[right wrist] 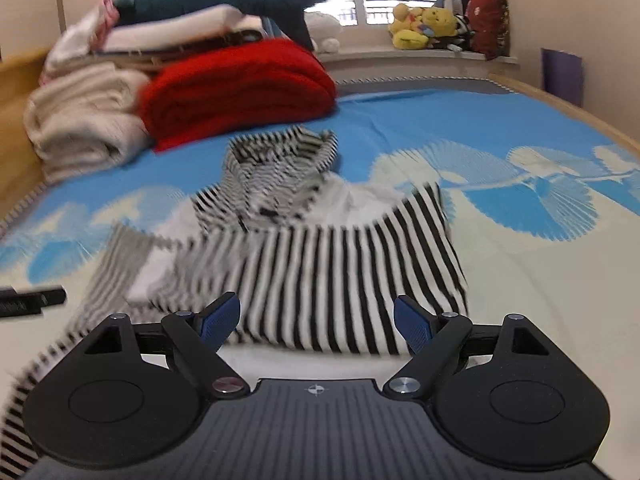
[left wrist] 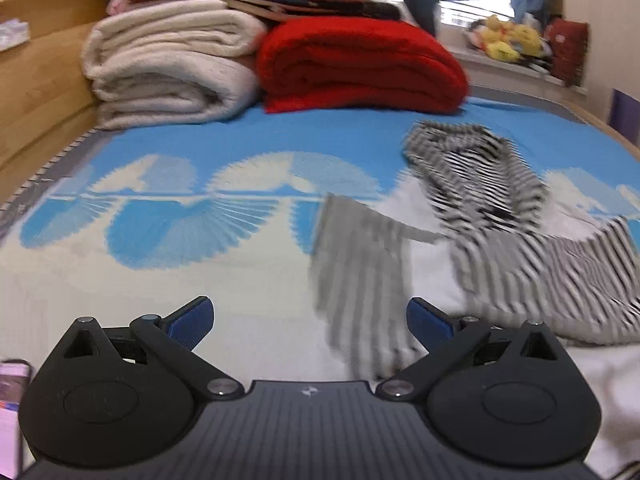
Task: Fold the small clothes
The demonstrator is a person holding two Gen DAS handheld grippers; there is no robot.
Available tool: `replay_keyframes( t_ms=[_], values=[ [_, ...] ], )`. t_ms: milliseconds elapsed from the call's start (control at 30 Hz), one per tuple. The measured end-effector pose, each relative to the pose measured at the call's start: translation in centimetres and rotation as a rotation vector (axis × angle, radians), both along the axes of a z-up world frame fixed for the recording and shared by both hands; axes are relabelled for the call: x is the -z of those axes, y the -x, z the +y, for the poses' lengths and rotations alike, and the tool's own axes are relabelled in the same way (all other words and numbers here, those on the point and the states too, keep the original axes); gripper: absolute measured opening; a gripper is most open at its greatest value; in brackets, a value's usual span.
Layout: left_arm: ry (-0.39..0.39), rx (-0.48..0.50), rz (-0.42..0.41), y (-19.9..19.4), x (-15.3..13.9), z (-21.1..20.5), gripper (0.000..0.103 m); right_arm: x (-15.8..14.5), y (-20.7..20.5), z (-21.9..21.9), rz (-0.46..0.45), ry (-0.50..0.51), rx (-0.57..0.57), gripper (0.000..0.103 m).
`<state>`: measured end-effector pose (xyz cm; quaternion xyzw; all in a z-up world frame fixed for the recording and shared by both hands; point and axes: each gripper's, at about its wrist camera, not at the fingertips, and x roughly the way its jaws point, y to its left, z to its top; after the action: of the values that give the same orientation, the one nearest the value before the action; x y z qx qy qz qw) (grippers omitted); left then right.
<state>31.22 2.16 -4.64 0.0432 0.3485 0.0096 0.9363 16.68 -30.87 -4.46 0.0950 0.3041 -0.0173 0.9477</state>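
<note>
A small black-and-white striped hooded garment (right wrist: 320,264) lies on the blue-and-cream bedspread (right wrist: 520,240), hood towards the far end, a sleeve spread to the left. In the left wrist view the garment (left wrist: 500,240) lies ahead and to the right, with a sleeve (left wrist: 356,272) reaching towards me. My left gripper (left wrist: 310,320) is open and empty, just above the bedspread (left wrist: 160,220) beside the sleeve. My right gripper (right wrist: 318,320) is open and empty, over the garment's near hem.
A folded red blanket (left wrist: 360,64) and a stack of cream blankets (left wrist: 168,68) stand at the far end, with a plush shark (right wrist: 224,4) on top. A wooden bed frame (left wrist: 36,92) runs along the left. Plush toys (right wrist: 424,24) sit on the windowsill.
</note>
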Motion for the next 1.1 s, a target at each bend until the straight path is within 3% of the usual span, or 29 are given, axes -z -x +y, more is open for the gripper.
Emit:
replay_keyframes(
  t_ms=[167,333,467,533,633,767,833,867,900,1033,1100],
  values=[
    [0.016,-0.142,0.006,-1.4,-0.6,5.2,0.103,-5.2,-8.4,-1.4,-0.044,-0.034,-0.017,0.088],
    [0.106,-0.202,0.059,-2.3,-0.8,8.0,0.103,-8.0,-21.9,-1.0,-0.079,-0.05,0.044,0.091],
    [0.109,-0.157,0.109,-2.4,-0.3,7.8,0.103,-5.3,-31.3,-0.1,-0.066,0.032,0.125,0.091],
    [0.107,-0.151,0.116,-2.1,0.1,7.7,0.103,-3.0,-34.8,-0.3,-0.052,-0.004,0.148,0.091],
    [0.036,-0.157,0.098,-2.1,0.5,7.9,0.103,0.9,-39.0,0.2,-0.04,-0.025,0.163,0.09],
    [-0.037,-0.164,0.108,-2.7,1.4,8.5,0.103,5.5,-44.1,2.5,0.018,0.168,0.16,0.09],
    [-0.026,-0.159,0.136,-3.2,1.9,8.8,0.103,7.1,-45.7,3.3,0.031,0.248,0.156,0.077],
    [-0.018,-0.153,0.15,-3.4,2.1,8.8,0.103,7.6,-46.2,3.5,0.043,0.269,0.148,0.038],
    [-0.007,-0.148,0.158,-3.5,2.2,8.7,0.103,8.0,-46.6,3.6,0.073,0.278,0.136,0.007],
    [0.01,-0.109,0.125,-3.4,2.0,7.4,0.103,7.0,-44.7,3.8,0.005,0.324,0.109,0.004],
    [0.1,-0.034,0.113,-4.4,1.0,6.1,0.103,6.0,-42.9,3.1,0.013,0.288,0.097,0.004]
  ],
)
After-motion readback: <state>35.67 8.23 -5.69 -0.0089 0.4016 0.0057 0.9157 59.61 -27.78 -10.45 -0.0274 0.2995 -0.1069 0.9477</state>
